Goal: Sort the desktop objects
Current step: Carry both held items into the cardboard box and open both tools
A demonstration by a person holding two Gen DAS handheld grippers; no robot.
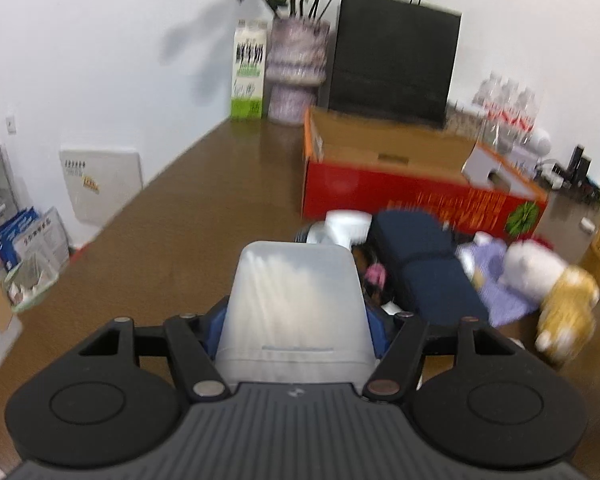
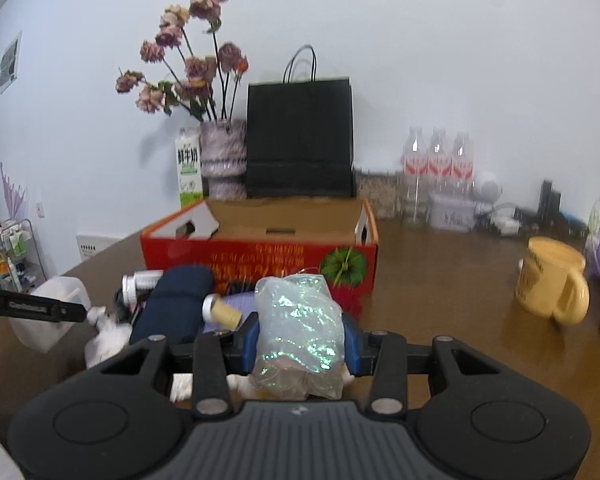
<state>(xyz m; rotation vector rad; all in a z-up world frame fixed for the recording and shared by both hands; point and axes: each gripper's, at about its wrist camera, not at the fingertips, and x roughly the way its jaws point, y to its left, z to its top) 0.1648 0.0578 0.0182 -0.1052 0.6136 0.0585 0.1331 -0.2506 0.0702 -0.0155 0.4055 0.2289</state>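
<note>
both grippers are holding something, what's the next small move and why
Probably carry both loads forward over the open red cardboard box. The left gripper is clamped on a translucent white plastic container, the right gripper on a shimmery clear plastic bag. The box sits just beyond the clutter and the part of its inside that shows looks bare, so it seems the likely drop spot.

1. Table (image 1: 188, 216): brown wood look, smooth, slight sheen.
2. Box (image 2: 260, 258): red printed cardboard outside, plain matt brown inside.
3. Container (image 1: 296, 304) in left gripper (image 1: 296, 320): frosted translucent plastic, smooth.
4. Bag (image 2: 300, 332) in right gripper (image 2: 300, 340): crinkled iridescent film, glossy.
5. Shopping bag (image 2: 300, 140): matt black paper.
6. Mug (image 2: 552, 280): yellow, glossy.
7. 3 bottles (image 2: 438, 168): clear plastic.
</note>
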